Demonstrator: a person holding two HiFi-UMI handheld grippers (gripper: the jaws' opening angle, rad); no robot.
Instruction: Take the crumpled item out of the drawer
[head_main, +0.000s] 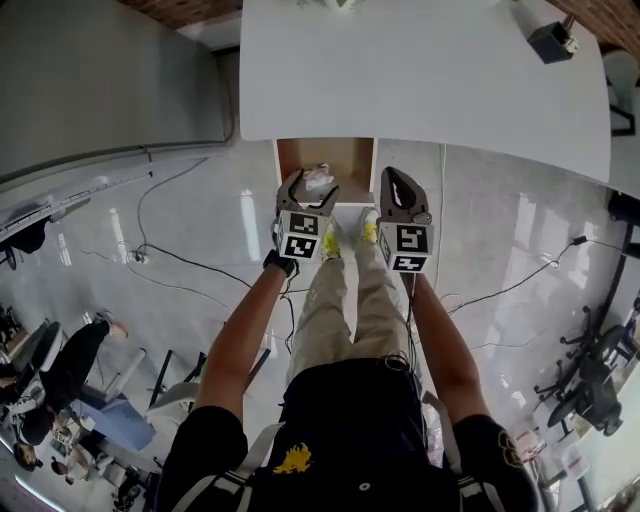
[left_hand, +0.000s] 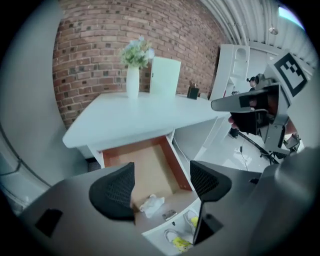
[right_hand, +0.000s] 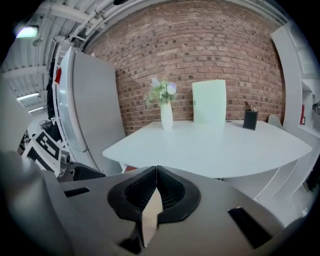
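Because the crumpled item (left_hand: 151, 204) is lying at the open drawer's (left_hand: 145, 160) front, the left tongs (left_hand: 162, 176) are hovering above it, jaws apart for the pick, while the right tongs (right_hand: 156, 186) are idling alongside, pressed together and empty.

With the left forearm (head_main: 243, 335) and right forearm (head_main: 442, 345) stretched forward side by side, the left tongs (head_main: 309, 185) hold their jaws wide apart while the right tongs (head_main: 392, 177) are pressed fully together.
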